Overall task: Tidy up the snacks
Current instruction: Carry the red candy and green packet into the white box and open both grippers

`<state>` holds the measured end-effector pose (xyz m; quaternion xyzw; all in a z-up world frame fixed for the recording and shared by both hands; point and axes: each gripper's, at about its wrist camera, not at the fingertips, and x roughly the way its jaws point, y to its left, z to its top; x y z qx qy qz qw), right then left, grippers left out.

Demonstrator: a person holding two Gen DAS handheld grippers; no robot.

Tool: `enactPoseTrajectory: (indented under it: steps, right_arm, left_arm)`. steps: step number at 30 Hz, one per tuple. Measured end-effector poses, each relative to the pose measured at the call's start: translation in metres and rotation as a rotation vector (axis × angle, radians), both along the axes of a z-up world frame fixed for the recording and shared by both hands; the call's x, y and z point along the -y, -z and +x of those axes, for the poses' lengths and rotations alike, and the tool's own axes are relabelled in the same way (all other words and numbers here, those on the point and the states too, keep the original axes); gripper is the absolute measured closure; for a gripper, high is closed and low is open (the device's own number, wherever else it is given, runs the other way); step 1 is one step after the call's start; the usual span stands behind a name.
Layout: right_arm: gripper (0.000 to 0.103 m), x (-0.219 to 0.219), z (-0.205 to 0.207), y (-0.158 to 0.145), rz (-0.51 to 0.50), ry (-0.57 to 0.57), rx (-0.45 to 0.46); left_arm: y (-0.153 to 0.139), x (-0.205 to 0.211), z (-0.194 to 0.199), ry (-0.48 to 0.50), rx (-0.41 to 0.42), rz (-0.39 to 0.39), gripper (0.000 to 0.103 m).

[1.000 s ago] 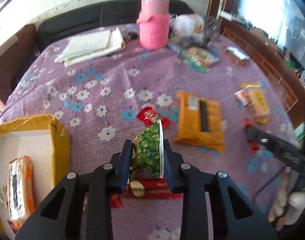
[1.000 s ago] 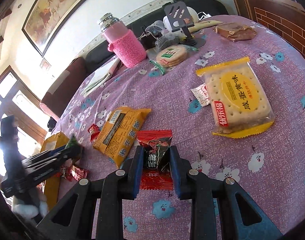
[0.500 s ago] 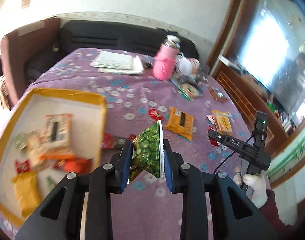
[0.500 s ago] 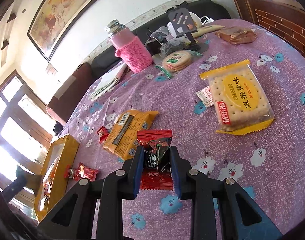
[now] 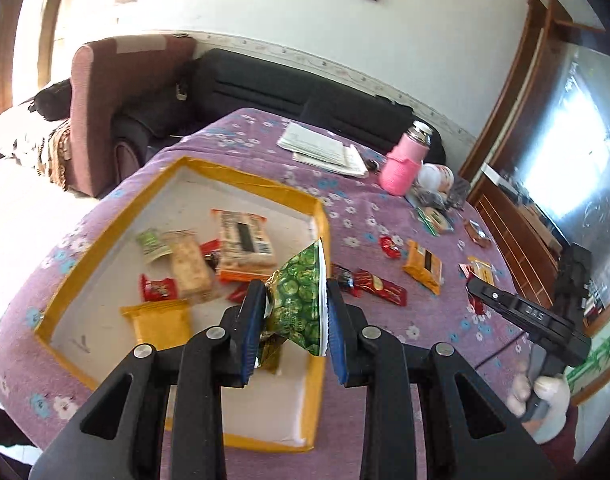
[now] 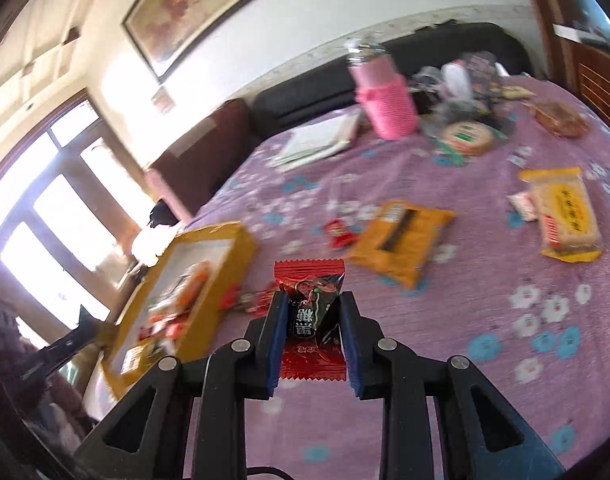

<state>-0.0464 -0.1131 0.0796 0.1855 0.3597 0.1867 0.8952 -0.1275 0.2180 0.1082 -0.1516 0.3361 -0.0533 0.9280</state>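
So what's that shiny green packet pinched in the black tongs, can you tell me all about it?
The shiny green foil snack packet is printed all over with round green pea-like shapes and has a white serrated seal edge along its right side. It looks like crinkly metallised plastic, puffed and creased, with a gold fold showing at its lower left. The left gripper clamps it between two blue-padded fingers, standing on edge, in the air over the near right part of the yellow-rimmed shallow cardboard box. Only the pads touch it.

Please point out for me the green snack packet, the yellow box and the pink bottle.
green snack packet (image 5: 299, 304): left wrist view, middle of its printed face.
yellow box (image 5: 241, 178): left wrist view, far rim.
pink bottle (image 5: 403, 166): left wrist view, knitted sleeve.
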Motion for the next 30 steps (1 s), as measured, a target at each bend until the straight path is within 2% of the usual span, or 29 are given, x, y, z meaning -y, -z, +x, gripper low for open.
enactPoseTrajectory:
  steps: [4, 8, 15, 21, 30]
  right_arm:
    - [0.077, -0.023, -0.015, -0.011, -0.003, -0.042, 0.02]
    - [0.077, -0.025, -0.045, -0.016, 0.027, -0.02, 0.004]
    - [0.077, 0.009, -0.112, -0.036, 0.039, 0.096, 0.047]
    - [0.077, 0.034, -0.139, -0.06, 0.014, 0.186, 0.092]
    - [0.076, 0.042, -0.158, -0.071, -0.029, 0.205, 0.125]
  left_arm:
    - [0.0, -0.016, -0.007, -0.021, 0.012, -0.022, 0.076]
    - [-0.002, -0.022, -0.012, 0.008, 0.05, -0.042, 0.076]
    - [-0.012, -0.012, -0.004, 0.123, 0.084, -0.104, 0.076]
    - [-0.03, -0.003, -0.007, 0.155, 0.143, -0.124, 0.076]
    - [-0.047, 0.017, -0.01, 0.201, 0.18, -0.097, 0.076]
